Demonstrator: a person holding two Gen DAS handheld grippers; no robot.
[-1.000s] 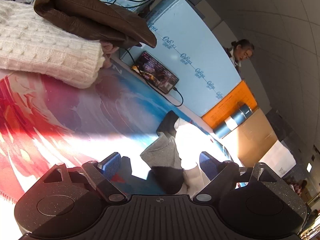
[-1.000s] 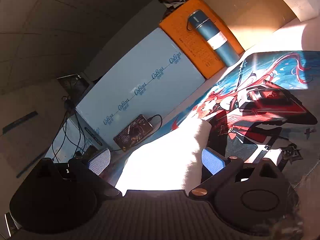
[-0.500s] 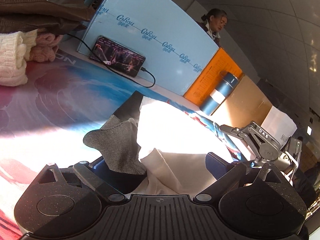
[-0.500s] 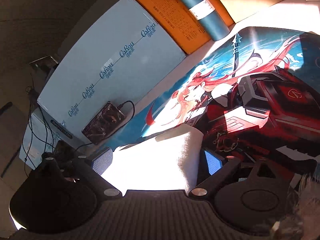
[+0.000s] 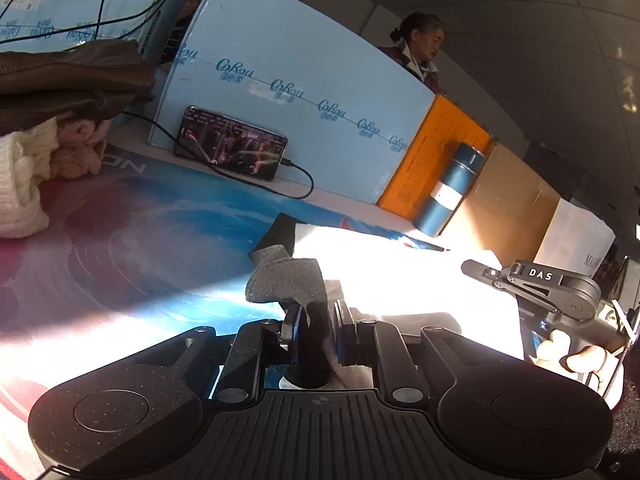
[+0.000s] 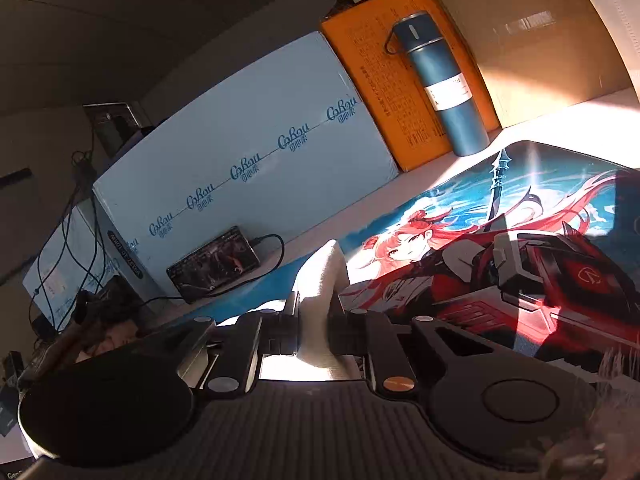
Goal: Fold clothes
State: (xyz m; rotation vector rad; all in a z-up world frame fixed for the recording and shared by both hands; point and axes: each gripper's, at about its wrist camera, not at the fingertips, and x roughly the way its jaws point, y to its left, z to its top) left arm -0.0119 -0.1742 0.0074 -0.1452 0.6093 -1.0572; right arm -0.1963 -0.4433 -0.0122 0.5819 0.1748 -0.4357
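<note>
A white garment (image 5: 400, 276) with a grey and black end (image 5: 286, 280) lies sunlit on the printed mat (image 5: 140, 232). My left gripper (image 5: 316, 320) has its jaws closing, and the pads pinch the dark end of the cloth, which bunches up above them. In the right wrist view my right gripper (image 6: 314, 312) is closing too, its pads pressed on a ridge of the white garment (image 6: 320, 276) that stands up between them. That right gripper, held by a hand (image 5: 576, 360), shows at the right edge of the left wrist view.
Folded clothes are stacked far left: a brown jacket (image 5: 68, 76) over cream (image 5: 20, 184) and pink knits (image 5: 76, 148). A phone (image 5: 232, 148) leans on a light-blue box (image 5: 300, 80). A blue flask (image 5: 452, 188) stands by an orange box (image 5: 432, 148). A person (image 5: 416, 48) sits behind.
Both grippers went from wide open to closed on the garment. The left one moved right, so the clothes pile slid toward the left edge. The cloth now bunches between each pair of pads.
</note>
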